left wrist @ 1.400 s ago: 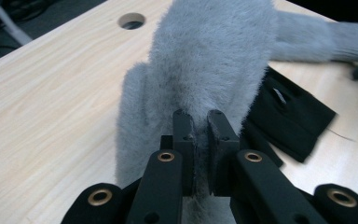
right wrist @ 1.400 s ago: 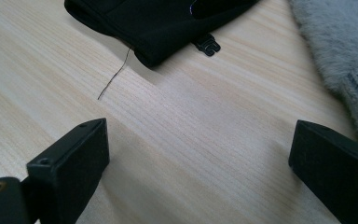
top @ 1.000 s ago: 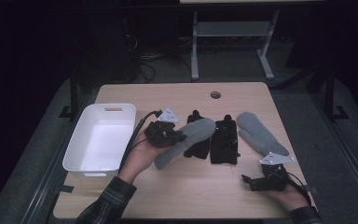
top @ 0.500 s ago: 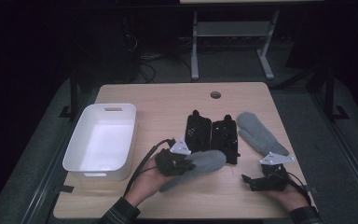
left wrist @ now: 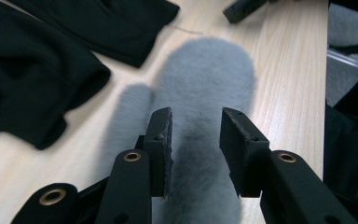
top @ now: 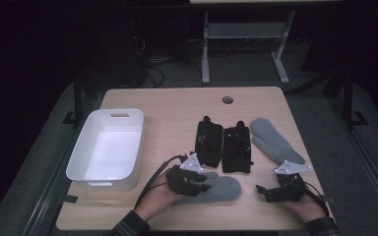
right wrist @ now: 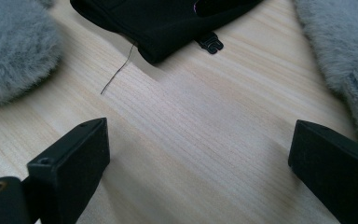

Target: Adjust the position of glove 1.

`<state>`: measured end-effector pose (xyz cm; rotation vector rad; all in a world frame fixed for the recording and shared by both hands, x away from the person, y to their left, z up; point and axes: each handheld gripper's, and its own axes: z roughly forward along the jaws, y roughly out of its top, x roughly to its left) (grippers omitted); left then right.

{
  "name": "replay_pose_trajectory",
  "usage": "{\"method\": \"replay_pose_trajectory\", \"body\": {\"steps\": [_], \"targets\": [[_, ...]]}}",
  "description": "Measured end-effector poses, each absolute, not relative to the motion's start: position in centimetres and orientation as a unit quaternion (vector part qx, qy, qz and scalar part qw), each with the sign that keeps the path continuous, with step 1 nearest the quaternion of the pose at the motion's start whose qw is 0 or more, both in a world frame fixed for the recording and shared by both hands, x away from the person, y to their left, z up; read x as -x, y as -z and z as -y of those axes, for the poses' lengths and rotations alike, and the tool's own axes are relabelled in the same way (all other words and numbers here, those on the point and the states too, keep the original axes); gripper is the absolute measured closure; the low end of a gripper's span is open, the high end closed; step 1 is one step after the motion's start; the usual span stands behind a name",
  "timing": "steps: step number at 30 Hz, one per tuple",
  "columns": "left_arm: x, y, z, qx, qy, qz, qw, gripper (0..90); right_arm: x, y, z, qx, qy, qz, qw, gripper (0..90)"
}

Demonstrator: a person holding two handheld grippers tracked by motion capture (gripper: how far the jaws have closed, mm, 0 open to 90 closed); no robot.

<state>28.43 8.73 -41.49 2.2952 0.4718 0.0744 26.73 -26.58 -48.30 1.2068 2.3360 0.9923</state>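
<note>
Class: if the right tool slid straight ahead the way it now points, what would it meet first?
Probably the cuff of a black glove; the right tool faces bare table before it, though depth is uncertain.

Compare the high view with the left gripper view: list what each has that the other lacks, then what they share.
High view alone: the white bin, the second grey mitten, the right gripper with open jaws.
Left gripper view alone: the left gripper up close, pads clear of the fur after just opening.
Both: the near grey mitten, the black gloves, the wooden table.
</note>
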Motion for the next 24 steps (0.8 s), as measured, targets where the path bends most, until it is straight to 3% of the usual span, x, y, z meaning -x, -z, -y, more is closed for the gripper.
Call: {"method": "replay_pose_trajectory", "body": {"steps": [3,5,6,12,24], "targets": [[-28.9,41.0,-10.3,-0.9,-0.054,-0.203,0.382,79.3,-26.7,48.3,26.6,-0.426,-0.348,-0.82,0.162,5.5],[-29.3,41.2,-11.4,-0.896,-0.071,-0.224,0.377,88.0,-26.6,48.0,26.8,-0.43,-0.343,-0.82,0.161,14.0],[-29.3,41.2,-11.4,-0.896,-0.071,-0.224,0.377,89.3,-26.6,48.0,26.8,-0.43,-0.343,-0.82,0.161,14.0],[-30.3,43.0,-11.9,-0.901,-0.097,-0.261,0.332,89.4,-25.8,46.8,26.7,-0.414,-0.36,-0.825,0.139,46.6],[-31.1,44.4,-11.9,-0.906,-0.085,-0.279,0.308,89.4,-23.8,45.7,21.8,-0.322,-0.393,-0.859,0.057,85.1]]}}
